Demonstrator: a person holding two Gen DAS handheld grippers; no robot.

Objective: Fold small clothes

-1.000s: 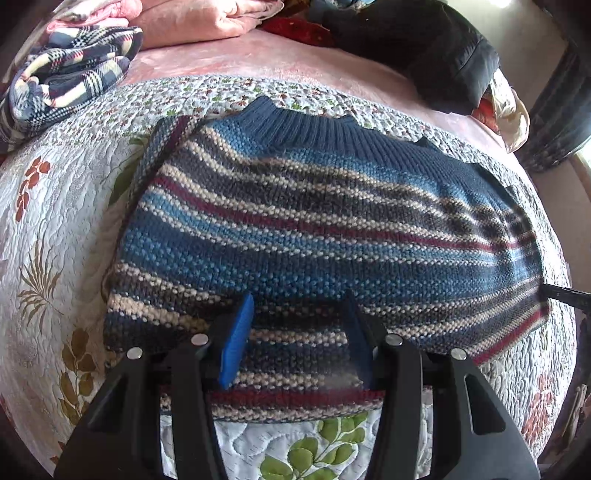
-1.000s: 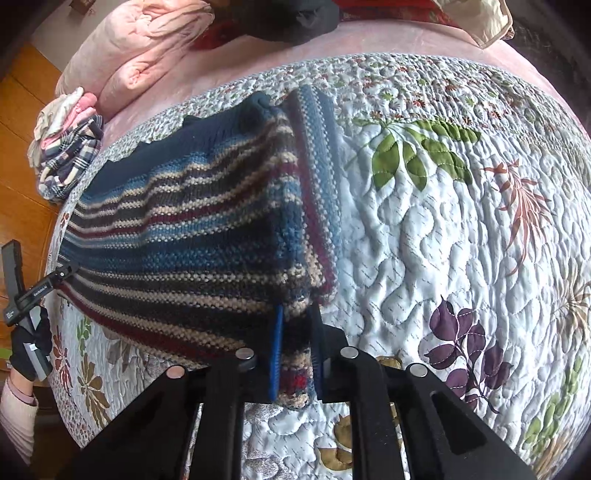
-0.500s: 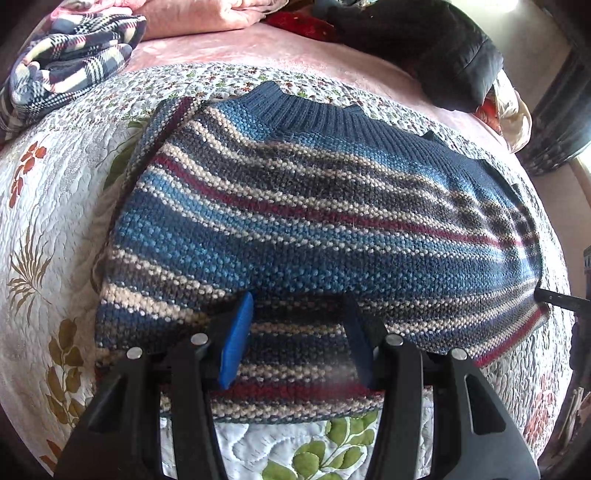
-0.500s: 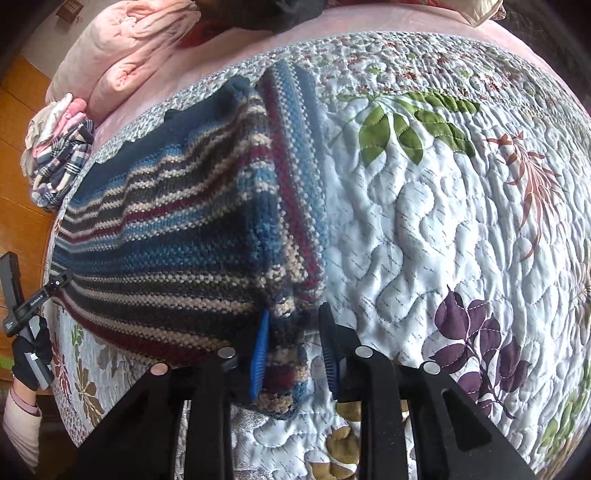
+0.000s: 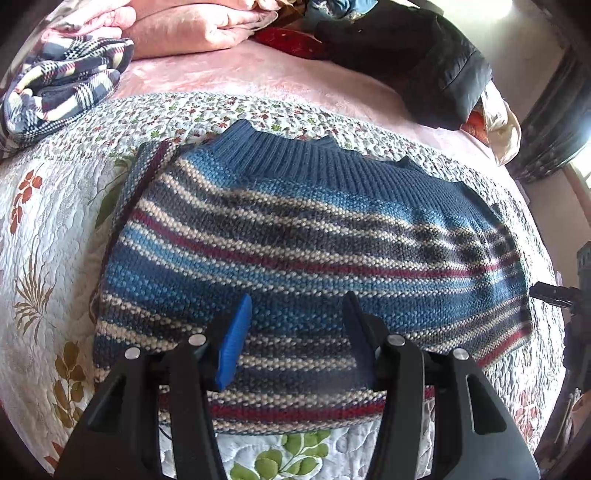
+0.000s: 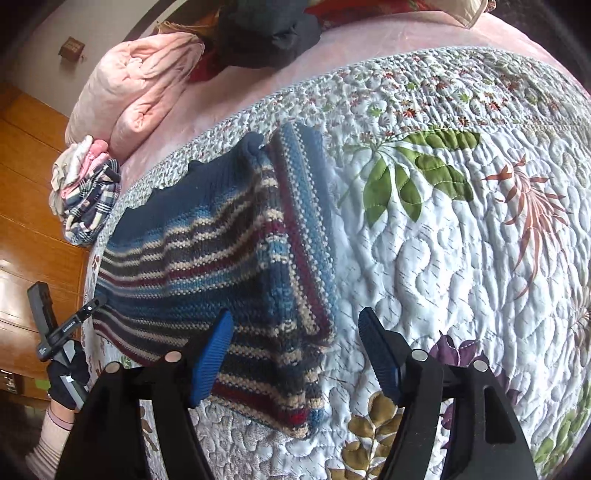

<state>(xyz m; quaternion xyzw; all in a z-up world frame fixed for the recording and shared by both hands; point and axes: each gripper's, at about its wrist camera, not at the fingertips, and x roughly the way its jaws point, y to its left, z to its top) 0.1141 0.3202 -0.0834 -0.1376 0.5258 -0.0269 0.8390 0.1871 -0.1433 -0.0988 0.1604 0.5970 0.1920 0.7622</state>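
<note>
Right gripper (image 6: 295,354) was pinching the sweater's (image 6: 221,280) near corner a second ago; its jaws have since spread wide and grip nothing, and the corner has dropped back onto the quilt (image 6: 443,258). Left gripper (image 5: 295,336) has barely changed: jaws spread, hovering over the sweater's (image 5: 295,251) near hem, nothing between them. Left wrist view: sweater lies flat on the quilt (image 5: 55,221), folded, ribbed blue collar (image 5: 314,162) at the far edge, a striped sleeve edge showing along its left side. Whether the blue pads (image 5: 234,343) touch the knit, I can't tell; the right pad is in shadow. The sweater's near edge is partly hidden behind the gripper body. Plaid cloth (image 5: 62,85) sits far left, a pink blanket (image 5: 192,26) and a dark jacket (image 5: 424,62) at the back, cut by the frame edge. At the right edge a black piece of the other gripper is visible, too cropped to read. Right wrist view: sweater lies left of centre, a folded sleeve along its right side, near corner between the fingers and below them. The left gripper (image 6: 94,302) sits at the sweater's far left edge, held by a gloved hand (image 6: 66,380) with a striped cuff; its jaws aren't readable here. Pink blanket (image 6: 140,88) and plaid cloth (image 6: 88,199) lie at the back left.
</note>
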